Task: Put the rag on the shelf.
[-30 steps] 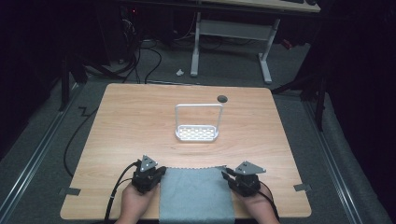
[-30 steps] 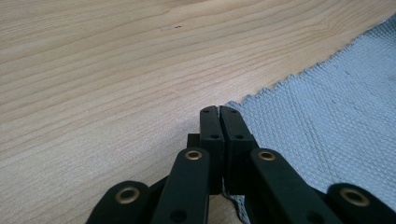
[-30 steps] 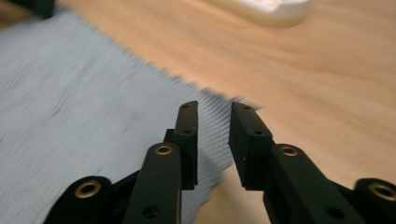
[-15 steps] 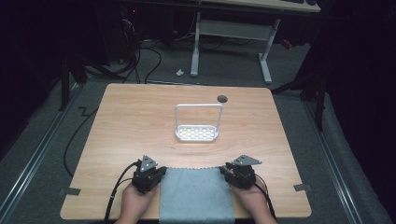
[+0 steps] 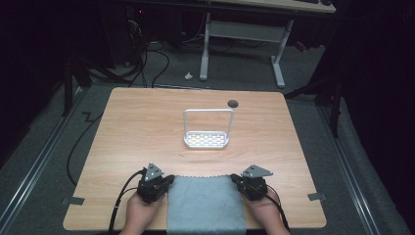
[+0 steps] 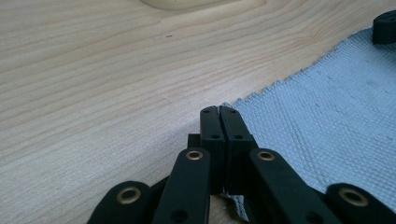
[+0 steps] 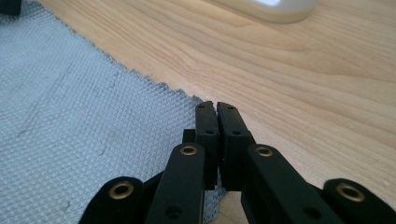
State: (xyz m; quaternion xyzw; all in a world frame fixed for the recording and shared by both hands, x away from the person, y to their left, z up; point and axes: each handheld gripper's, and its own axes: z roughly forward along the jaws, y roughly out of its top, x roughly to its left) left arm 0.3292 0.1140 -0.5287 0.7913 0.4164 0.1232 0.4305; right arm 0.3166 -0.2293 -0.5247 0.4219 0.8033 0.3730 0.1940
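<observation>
High view: cloth (image 5: 205,205) at table (image 5: 147,127) near edge, far half bare.

Beyond the lit wooden table (image 5: 147,122) the room lies dark, with grey floor (image 5: 235,73) behind it (black cables (image 5: 142,63) trail there), a white-legged desk (image 5: 279,54) farther back, and metal rails (image 5: 34,171) along its sides.

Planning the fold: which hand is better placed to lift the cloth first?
Neither clearly; slight edge left. Left tongs and right tongs each look shut on a far corner of the grey cloth, symmetric across it.
</observation>
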